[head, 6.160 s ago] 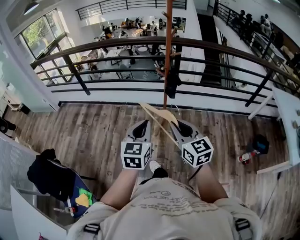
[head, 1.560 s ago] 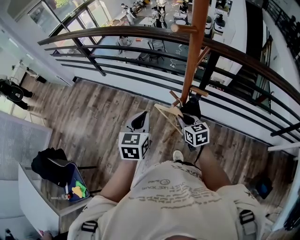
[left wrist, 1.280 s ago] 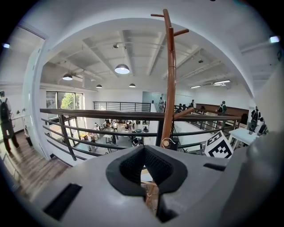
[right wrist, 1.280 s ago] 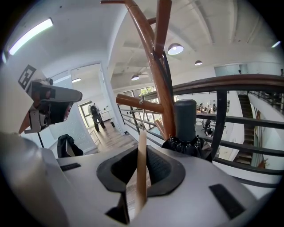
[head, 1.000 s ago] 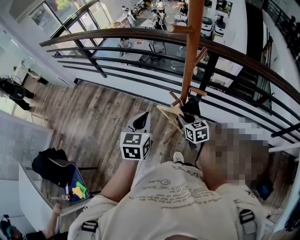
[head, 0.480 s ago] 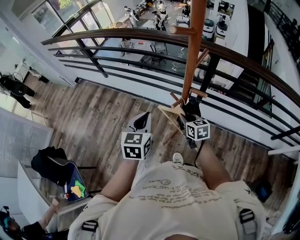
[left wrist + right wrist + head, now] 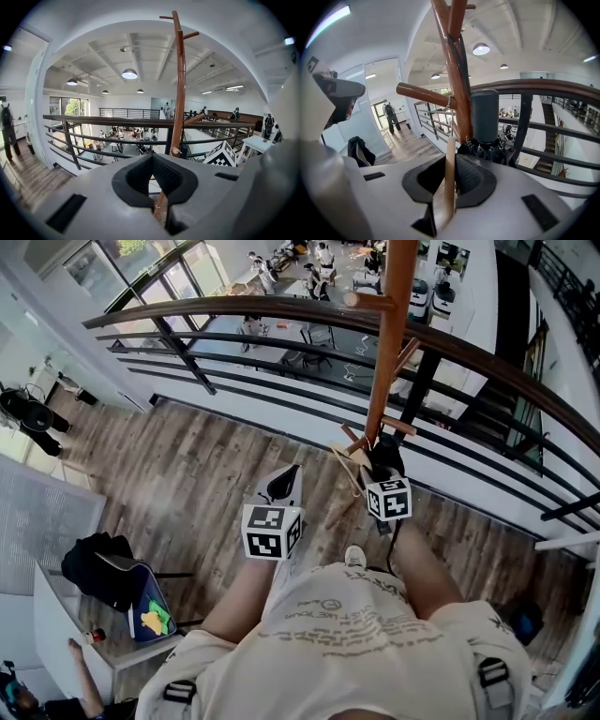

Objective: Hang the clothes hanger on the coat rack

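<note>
One shift: I'm bringing the hanger (image 7: 348, 465), clamped in my right gripper (image 7: 377, 457), nearer the rack (image 7: 385, 362) — probably hooking soon; left gripper (image 7: 284, 486) idling closed.

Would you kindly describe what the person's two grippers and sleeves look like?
Both the left gripper and the right gripper have light grey shells with black ribbed pads. Each carries a white cube printed with black square markers. The person wears a beige short-sleeved T-shirt with dark shoulder straps.
</note>
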A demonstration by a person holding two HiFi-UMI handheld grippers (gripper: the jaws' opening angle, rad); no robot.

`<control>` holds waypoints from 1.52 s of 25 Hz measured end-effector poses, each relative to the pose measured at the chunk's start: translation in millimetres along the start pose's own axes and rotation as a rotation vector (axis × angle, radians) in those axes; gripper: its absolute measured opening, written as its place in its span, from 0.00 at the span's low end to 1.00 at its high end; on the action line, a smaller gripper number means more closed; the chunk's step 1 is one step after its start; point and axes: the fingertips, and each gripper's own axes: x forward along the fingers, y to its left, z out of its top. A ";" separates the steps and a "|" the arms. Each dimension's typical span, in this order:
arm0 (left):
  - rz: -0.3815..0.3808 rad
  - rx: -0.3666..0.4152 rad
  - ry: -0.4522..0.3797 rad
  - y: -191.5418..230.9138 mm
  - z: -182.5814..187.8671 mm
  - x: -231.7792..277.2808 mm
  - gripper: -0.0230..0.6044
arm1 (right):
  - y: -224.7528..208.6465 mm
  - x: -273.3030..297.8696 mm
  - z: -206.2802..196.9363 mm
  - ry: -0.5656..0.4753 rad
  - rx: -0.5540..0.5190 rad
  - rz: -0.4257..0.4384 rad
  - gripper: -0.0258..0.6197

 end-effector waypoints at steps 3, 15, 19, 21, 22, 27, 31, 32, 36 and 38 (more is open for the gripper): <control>-0.007 0.002 -0.002 -0.3 -0.1 -0.2 0.04 | -1.3 -0.5 0.1 0.003 -0.018 -0.025 0.12; -0.024 -0.003 -0.003 3.4 -2.1 0.8 0.04 | -3.3 0.8 -0.6 0.020 -0.037 -0.072 0.12; -0.028 -0.004 -0.003 3.0 -2.3 -0.3 0.04 | -2.8 -2.5 2.1 0.006 -0.028 -0.071 0.14; -0.032 -0.006 -0.005 2.1 -2.3 -0.1 0.04 | -4.1 -5.5 3.2 -0.001 -0.016 -0.076 0.14; -0.035 -0.006 -0.006 1.6 -2.3 0.1 0.04 | -4.8 -7.3 3.2 -0.003 -0.013 -0.081 0.14; -0.053 -0.013 -0.018 -1.9 -1.5 2.7 0.04 | -7.4 -25.4 7.5 -0.041 0.018 -0.098 0.13; -0.083 -0.021 -0.026 -8.0 1.5 3.9 0.04 | -3.9 -51.7 22.3 -0.110 0.036 -0.118 0.06; -0.093 -0.021 -0.027 -10.1 1.8 4.0 0.04 | -3.3 -59.0 26.4 -0.126 0.051 -0.125 0.06; -0.135 -0.019 -0.033 -19.5 2.4 2.8 0.04 | 0.5 -89.9 46.1 -0.199 0.133 -0.129 0.04; -0.157 -0.019 -0.039 -23.4 3.0 1.7 0.04 | 5.8 -105.9 58.6 -0.242 0.143 -0.128 0.04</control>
